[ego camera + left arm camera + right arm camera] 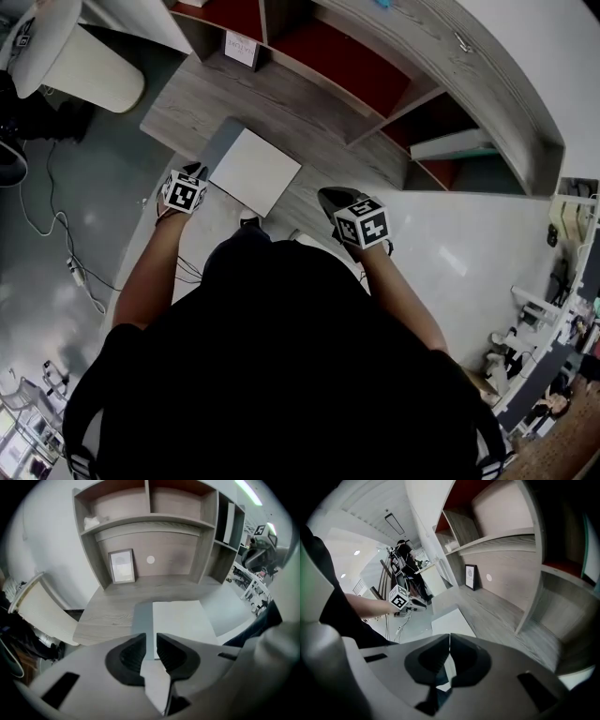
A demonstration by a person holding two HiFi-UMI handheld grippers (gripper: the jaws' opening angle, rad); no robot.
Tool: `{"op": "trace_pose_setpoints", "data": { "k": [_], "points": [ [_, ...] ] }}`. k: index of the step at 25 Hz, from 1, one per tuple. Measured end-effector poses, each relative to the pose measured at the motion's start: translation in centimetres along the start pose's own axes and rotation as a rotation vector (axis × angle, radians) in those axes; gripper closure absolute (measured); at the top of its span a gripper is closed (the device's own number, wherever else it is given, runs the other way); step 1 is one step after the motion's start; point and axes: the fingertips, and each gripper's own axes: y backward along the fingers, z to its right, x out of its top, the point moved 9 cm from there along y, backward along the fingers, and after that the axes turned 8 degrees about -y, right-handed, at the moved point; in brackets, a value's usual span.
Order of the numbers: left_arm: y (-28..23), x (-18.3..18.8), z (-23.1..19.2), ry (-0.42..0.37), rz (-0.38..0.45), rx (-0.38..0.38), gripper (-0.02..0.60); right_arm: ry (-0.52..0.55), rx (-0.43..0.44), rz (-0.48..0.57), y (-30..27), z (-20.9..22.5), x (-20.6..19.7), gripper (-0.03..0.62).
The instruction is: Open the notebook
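Hovering just beside notebook (255, 171) left edge: left gripper (151, 640), jaws slightly parted, empty. Spine runs away. Right gripper (449, 641) farther, clenched, empty.

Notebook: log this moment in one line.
white-paged grey-covered notebook: open on grey wooden desk | left tongs: open, empty | right tongs: shut, empty

desk (281, 103): grey wood | shelves (356, 66): red-backed | floor (56, 178): grey | framed picture (122, 566): leaning at desk back | ceiling light (248, 491): on
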Motion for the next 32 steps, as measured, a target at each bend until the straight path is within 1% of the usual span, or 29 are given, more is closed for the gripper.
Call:
{"op": "trace_pose_setpoints", "data": {
  "k": [2, 4, 7, 8, 12, 16, 19, 24, 28, 32],
  "points": [
    [1.1, 0.8, 0.7, -0.005, 0.025, 0.005, 0.506, 0.013, 0.003, 0.004, 0.7, -0.1, -0.3, 0.591],
    [2.4, 1.6, 1.5, 0.021, 0.047, 0.0, 0.506, 0.026, 0.007, 0.009, 1.3, -0.3, -0.4, 0.591],
    [4.3, 3.1, 3.0, 0.113, 0.125, -0.044, 0.506, 0.053, 0.012, 0.02, 2.5, -0.5, -0.5, 0.591],
    [4.8, 3.6, 3.6, 0.133, 0.152, -0.056, 0.506, 0.062, 0.013, 0.027, 2.9, -0.6, -0.5, 0.591],
    [6.7, 5.4, 6.1, 0.153, 0.221, -0.088, 0.506, 0.09, 0.013, 0.056, 4.6, -1.0, -0.4, 0.591],
    [8.0, 6.6, 8.6, 0.201, 0.282, -0.136, 0.506, 0.11, 0.013, 0.08, 6.1, -1.2, -0.8, 0.591],
    [8.6, 6.8, 10.2, 0.199, 0.298, -0.146, 0.506, 0.114, 0.01, 0.092, 6.9, -1.2, -1.3, 0.591],
    [9.0, 6.3, 12.5, 0.193, 0.295, -0.165, 0.506, 0.105, -0.007, 0.114, 8.6, -0.2, -2.2, 0.591],
    [9.3, 5.8, 13.5, 0.202, 0.297, -0.174, 0.506, 0.077, -0.028, 0.157, 9.9, 0.9, -2.2, 0.591],
    [9.4, 5.3, 13.9, 0.215, 0.297, -0.175, 0.506, 0.065, -0.012, 0.142, 9.8, 0.6, -3.5, 0.591]
  ]
}}
